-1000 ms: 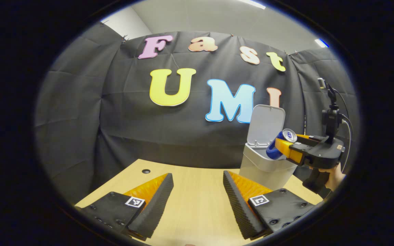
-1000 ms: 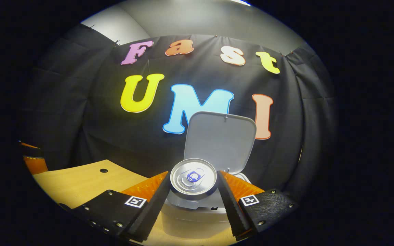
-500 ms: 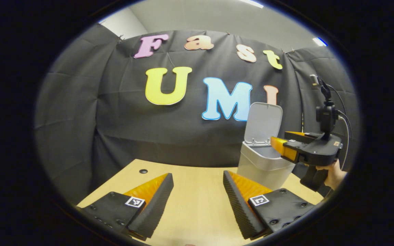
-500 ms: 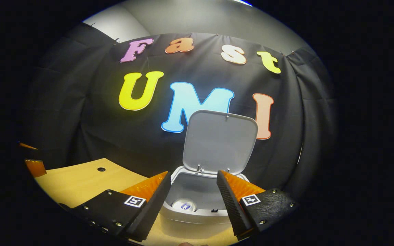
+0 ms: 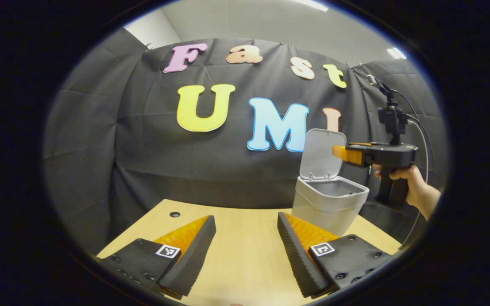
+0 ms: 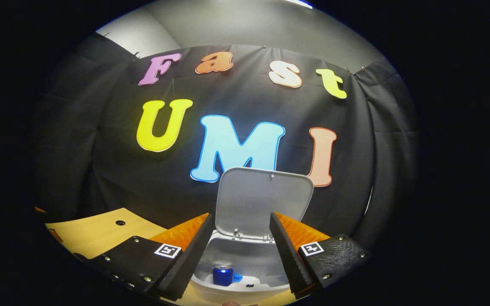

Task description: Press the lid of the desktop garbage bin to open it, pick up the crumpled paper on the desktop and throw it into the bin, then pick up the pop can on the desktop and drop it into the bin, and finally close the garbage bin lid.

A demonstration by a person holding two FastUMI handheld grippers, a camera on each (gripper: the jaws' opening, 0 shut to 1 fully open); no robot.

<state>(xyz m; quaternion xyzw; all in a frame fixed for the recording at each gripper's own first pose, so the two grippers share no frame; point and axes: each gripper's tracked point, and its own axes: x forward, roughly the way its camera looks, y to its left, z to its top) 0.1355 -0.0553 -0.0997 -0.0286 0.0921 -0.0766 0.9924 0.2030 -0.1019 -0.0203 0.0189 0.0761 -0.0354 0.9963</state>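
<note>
The tabletop (image 5: 245, 221) lay bare left of the bin (image 5: 328, 204). The bin stood near the right edge, its lid (image 6: 264, 199) upright behind the mouth. Your right hand-held gripper (image 6: 238, 250) hung spread and empty above the mouth; the left hand-held gripper (image 5: 245, 250) sat spread, left of the bin. The can (image 6: 223, 275) stood inside the bin. To close it, you needed to reach over the lid's top edge and press forward and down.

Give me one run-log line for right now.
stage: can dropped, lid closing left | pop can: inside bin | lid: open, upright | right gripper: open, above bin | left gripper: open, over table
</note>
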